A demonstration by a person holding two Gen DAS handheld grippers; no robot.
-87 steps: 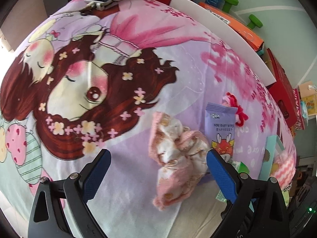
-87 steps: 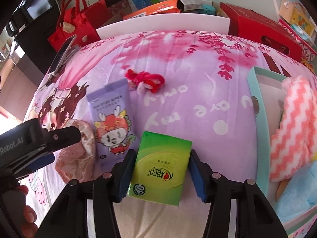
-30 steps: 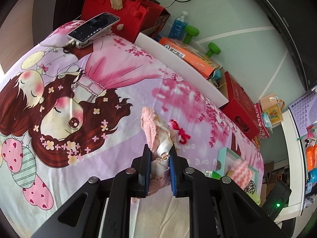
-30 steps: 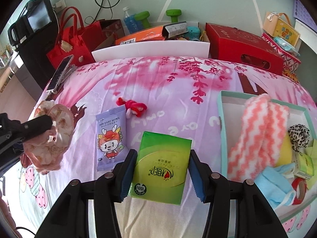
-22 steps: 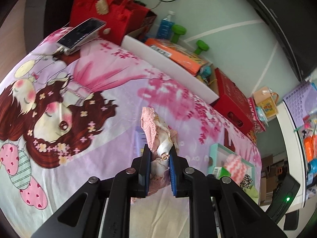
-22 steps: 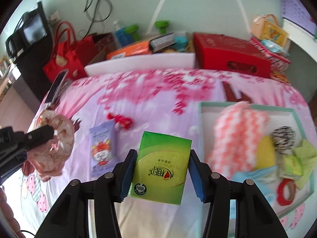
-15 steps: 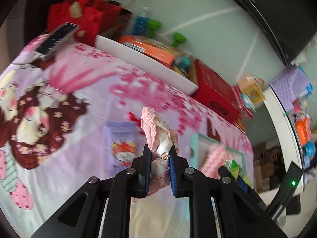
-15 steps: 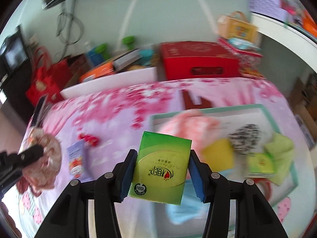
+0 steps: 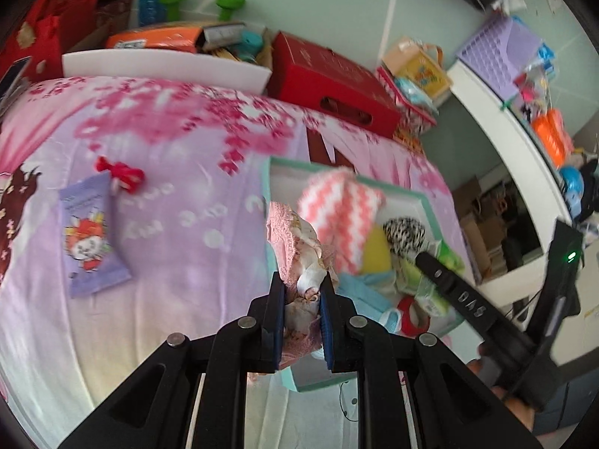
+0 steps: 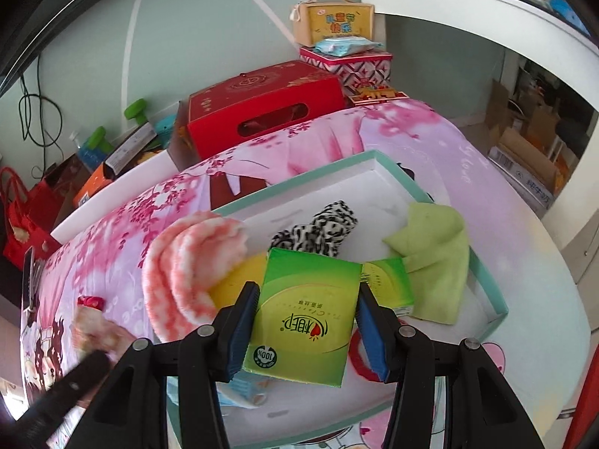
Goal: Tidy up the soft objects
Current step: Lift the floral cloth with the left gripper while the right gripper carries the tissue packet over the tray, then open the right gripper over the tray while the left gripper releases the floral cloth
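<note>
Two soft items held aloft, one per tool. Item one: pink crumpled cloth (image 9: 299, 258), pinched between the nearly closed blue pads of the left gripper (image 9: 301, 299), bunched above the fingertips and hanging over the near-left edge of the teal-rimmed box (image 9: 266, 187). Item two: green tissue pack (image 10: 305, 314), clamped by its two sides between the pads of the right gripper (image 10: 305, 331), held flat over the box's near half.

Box contents, seen under the pack: pink-and-white zigzag towel (image 10: 191, 273) at the left, yellow sponge-like piece (image 10: 234, 284) beside it, black-and-white spotted scrunchie (image 10: 318, 230) toward the back, folded green cloth (image 10: 434, 258) at the right, a second small green tissue pack (image 10: 387, 288) touching that cloth, a red ring (image 10: 355, 355) and light-blue fabric (image 10: 239, 389) near the front.

Outside the box, on the pink-and-lilac printed bedsheet (image 9: 179, 232): purple wipes packet (image 9: 90, 235), with a red knotted hair tie (image 9: 119, 176) just beyond it. Behind the bed: red gift box (image 10: 262, 108).
</note>
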